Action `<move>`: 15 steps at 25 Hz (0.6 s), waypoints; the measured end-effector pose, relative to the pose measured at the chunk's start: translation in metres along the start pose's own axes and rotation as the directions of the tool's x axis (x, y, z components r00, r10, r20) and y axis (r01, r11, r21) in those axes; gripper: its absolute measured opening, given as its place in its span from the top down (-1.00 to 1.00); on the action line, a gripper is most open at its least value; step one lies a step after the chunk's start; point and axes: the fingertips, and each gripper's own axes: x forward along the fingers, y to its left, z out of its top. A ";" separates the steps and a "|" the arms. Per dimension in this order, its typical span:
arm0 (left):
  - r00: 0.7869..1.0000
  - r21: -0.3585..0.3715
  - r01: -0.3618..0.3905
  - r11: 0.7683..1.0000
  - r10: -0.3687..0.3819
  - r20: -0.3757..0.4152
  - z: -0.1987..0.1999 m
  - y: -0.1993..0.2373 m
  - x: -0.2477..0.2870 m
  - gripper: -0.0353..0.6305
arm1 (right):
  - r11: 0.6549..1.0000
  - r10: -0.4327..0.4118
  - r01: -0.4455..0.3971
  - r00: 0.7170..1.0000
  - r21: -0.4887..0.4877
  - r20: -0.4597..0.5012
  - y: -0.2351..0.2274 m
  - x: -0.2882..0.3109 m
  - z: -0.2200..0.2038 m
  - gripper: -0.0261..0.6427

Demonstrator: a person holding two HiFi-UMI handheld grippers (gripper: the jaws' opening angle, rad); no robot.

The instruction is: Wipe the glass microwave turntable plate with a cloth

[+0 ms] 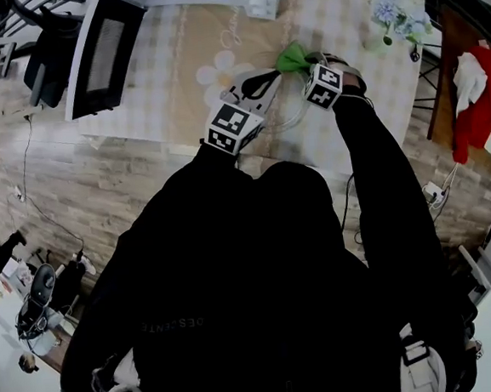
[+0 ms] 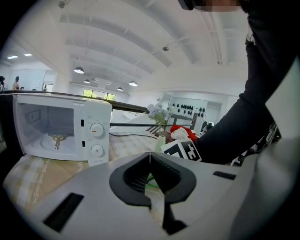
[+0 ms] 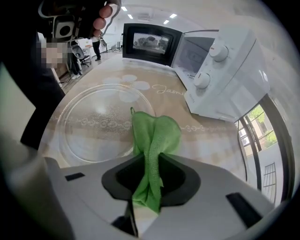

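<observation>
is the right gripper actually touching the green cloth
Touching. The right gripper view shows the right gripper with its jaws closed on the green cloth, which is pinched between them and sticks out past them on both sides.

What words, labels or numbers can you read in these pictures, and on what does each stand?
"DESCENTE": on the person's black top.
"Jasm", rest cut off: script on the tablecloth.
Marks round the microwave dials: too small to read.

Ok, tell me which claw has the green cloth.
The right claw, shut on the green cloth; the left claw is shut with no cloth in it.
</observation>
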 end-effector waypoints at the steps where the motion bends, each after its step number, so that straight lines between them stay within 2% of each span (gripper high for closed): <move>1: 1.000 -0.002 -0.006 1.000 0.006 0.001 0.000 0.000 0.001 0.83 | 1.000 0.004 -0.004 1.000 -0.006 0.005 0.001 0.000 0.000 0.62; 6: 1.000 -0.002 -0.019 1.000 0.019 0.005 0.001 -0.005 0.001 0.83 | 0.999 0.026 -0.025 1.000 -0.037 0.016 0.015 -0.003 -0.001 0.62; 15: 0.999 0.020 0.034 0.999 -0.034 0.002 -0.004 -0.023 -0.014 0.83 | 0.996 0.063 -0.064 0.998 -0.061 -0.027 0.056 -0.016 -0.006 0.62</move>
